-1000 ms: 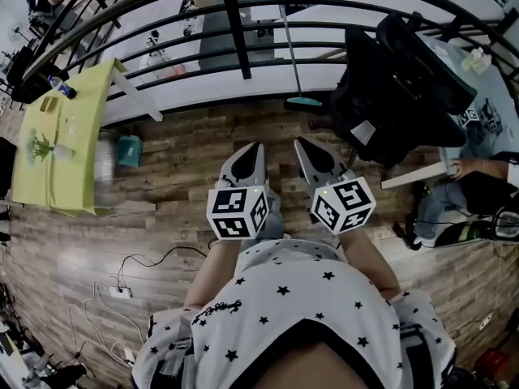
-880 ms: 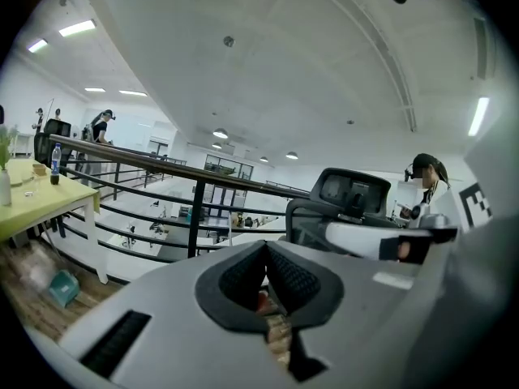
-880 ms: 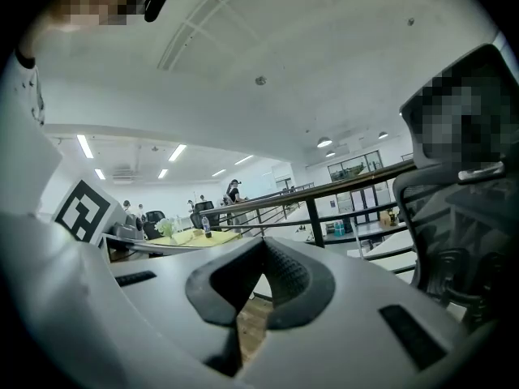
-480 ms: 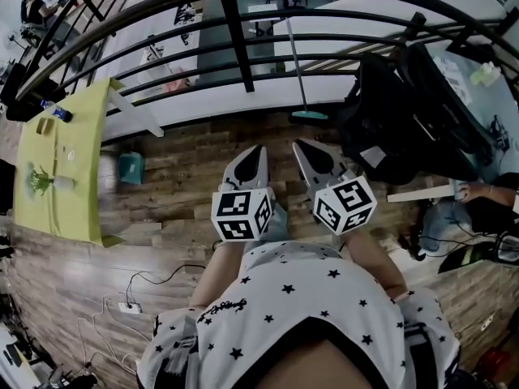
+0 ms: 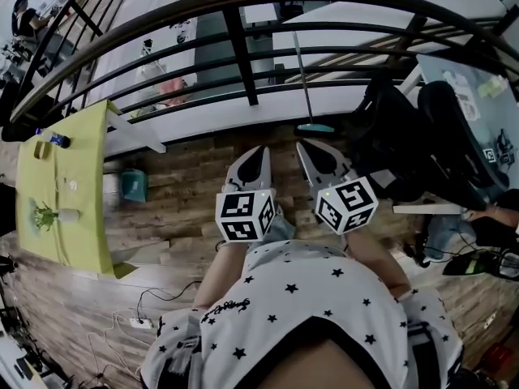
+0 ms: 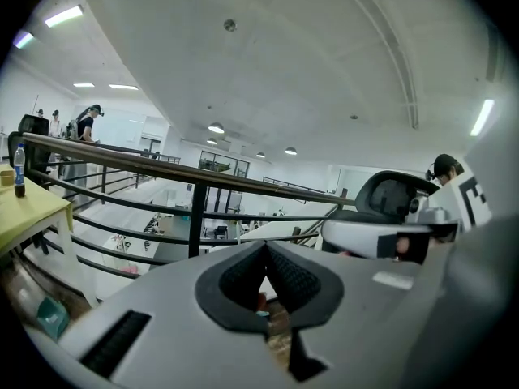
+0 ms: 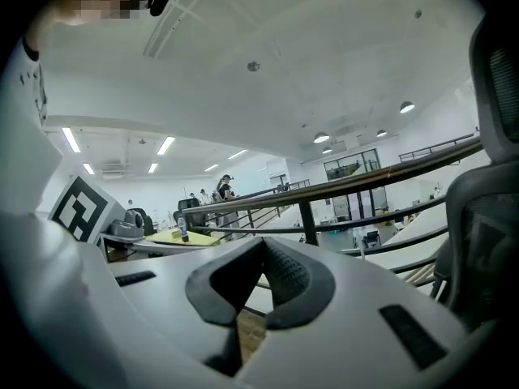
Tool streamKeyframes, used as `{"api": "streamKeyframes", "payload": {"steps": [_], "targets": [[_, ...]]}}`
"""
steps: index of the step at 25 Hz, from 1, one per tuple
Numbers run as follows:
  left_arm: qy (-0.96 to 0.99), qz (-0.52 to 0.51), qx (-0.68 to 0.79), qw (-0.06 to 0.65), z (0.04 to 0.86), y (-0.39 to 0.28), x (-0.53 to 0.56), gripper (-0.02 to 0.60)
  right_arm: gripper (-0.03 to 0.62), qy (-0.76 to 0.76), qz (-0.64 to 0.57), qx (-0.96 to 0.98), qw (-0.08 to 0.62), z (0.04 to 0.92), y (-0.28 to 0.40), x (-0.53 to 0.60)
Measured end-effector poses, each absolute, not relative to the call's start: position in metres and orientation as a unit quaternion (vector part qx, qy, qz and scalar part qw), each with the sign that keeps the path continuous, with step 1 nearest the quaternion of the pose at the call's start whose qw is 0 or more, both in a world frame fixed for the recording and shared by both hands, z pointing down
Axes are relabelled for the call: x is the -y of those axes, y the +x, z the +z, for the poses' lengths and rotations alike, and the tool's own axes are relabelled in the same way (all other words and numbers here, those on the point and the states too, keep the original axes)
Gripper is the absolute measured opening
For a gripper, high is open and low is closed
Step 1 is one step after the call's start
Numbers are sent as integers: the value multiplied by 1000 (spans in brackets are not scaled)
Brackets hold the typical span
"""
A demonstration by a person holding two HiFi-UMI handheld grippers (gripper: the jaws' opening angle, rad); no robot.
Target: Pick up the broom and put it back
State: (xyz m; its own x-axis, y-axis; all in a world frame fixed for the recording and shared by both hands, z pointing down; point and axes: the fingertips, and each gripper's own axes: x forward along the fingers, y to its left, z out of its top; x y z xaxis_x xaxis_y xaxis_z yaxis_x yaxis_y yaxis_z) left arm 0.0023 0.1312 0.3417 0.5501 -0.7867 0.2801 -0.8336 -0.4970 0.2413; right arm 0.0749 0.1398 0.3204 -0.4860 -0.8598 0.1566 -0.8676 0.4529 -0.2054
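We had both pairs of jaws closed, tip against tip, with nothing between them. Our left gripper (image 6: 265, 248) and our right gripper (image 7: 263, 243) were side by side, short of the black railing (image 5: 237, 39) and aimed toward it. The broom (image 5: 315, 127) stood untouched against the railing. Its thin handle leaned up across the bars and its teal head rested on the wooden floor (image 5: 186, 193) at the railing's foot, beyond our right gripper's tips and apart from them. A black chair (image 5: 389, 136) stood on our side of the railing, to the right of the broom. Along the railing's left stretch was a yellow-green table (image 5: 65, 193), with a bottle (image 5: 50, 138) on the end nearest the railing. A small teal bin (image 5: 134, 185) sat on the floor near the railing's foot, beside that table.
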Motion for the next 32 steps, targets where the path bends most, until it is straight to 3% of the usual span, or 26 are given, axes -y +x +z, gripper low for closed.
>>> {"api": "streamKeyframes", "payload": {"steps": [32], "targets": [[858, 111, 451, 220, 415, 17, 76, 11, -6, 557, 169, 812, 38, 384, 119, 80]]}}
